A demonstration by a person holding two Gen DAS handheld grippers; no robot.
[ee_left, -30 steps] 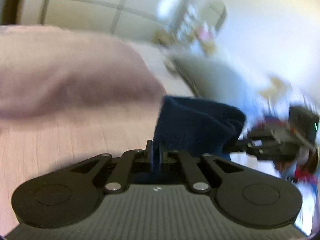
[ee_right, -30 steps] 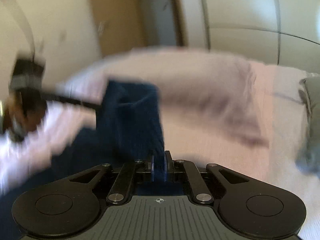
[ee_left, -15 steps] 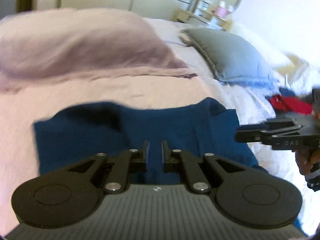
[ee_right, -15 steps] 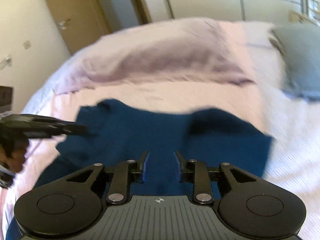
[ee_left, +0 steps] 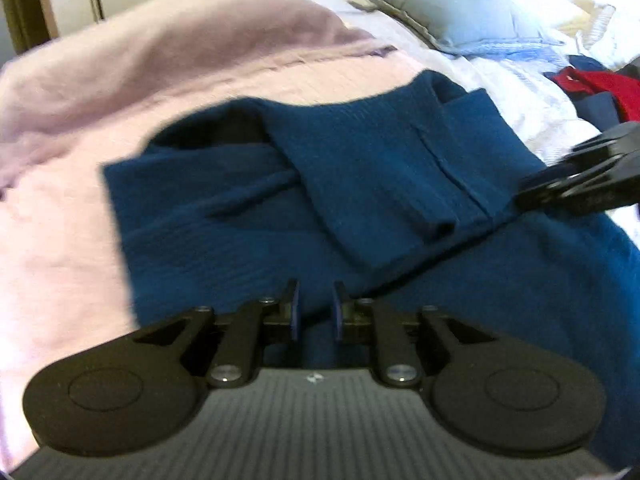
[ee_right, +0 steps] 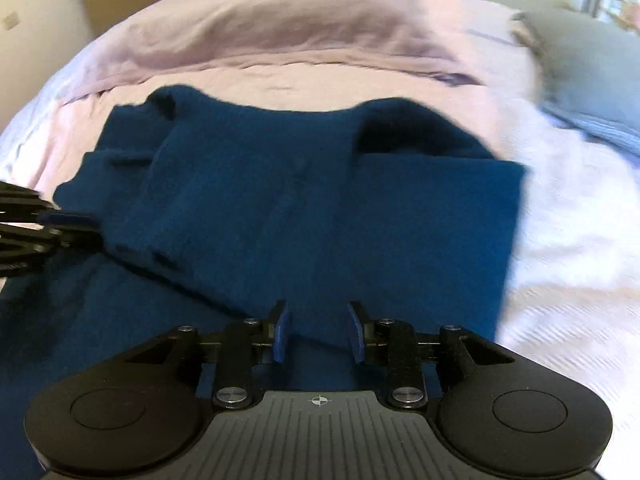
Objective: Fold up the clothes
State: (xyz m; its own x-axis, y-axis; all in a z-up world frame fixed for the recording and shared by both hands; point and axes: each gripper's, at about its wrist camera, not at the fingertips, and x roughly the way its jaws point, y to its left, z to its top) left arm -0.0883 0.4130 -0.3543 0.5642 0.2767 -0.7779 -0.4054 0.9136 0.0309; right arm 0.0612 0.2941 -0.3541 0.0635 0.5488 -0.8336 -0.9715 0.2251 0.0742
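The left gripper [ee_left: 314, 306] hovered over the near part of the sweater [ee_left: 360, 184], its jaws a narrow gap apart with nothing between them; the right gripper [ee_right: 318, 332] hung likewise, jaws parted wider and empty. Both seemed to stand off the cloth so that the fold just laid could settle without being dragged. In the left view the right gripper showed at 3 o'clock, its tip at the sweater's edge, whether touching I could not tell; in the right view the left gripper [ee_right: 52, 220] showed at 9 o'clock in the same way. The sweater lay flat on the pink bed [ee_left: 60, 240], with a band of cloth, probably a sleeve, folded across the body from 12 toward 5 o'clock in the left view. Its long axis appeared to run from the grippers toward the heaped blanket [ee_right: 280, 16] at 12 o'clock. A grey pillow [ee_left: 452, 4] lay at 1 o'clock, and red clothes [ee_left: 600, 88] at 2 o'clock.
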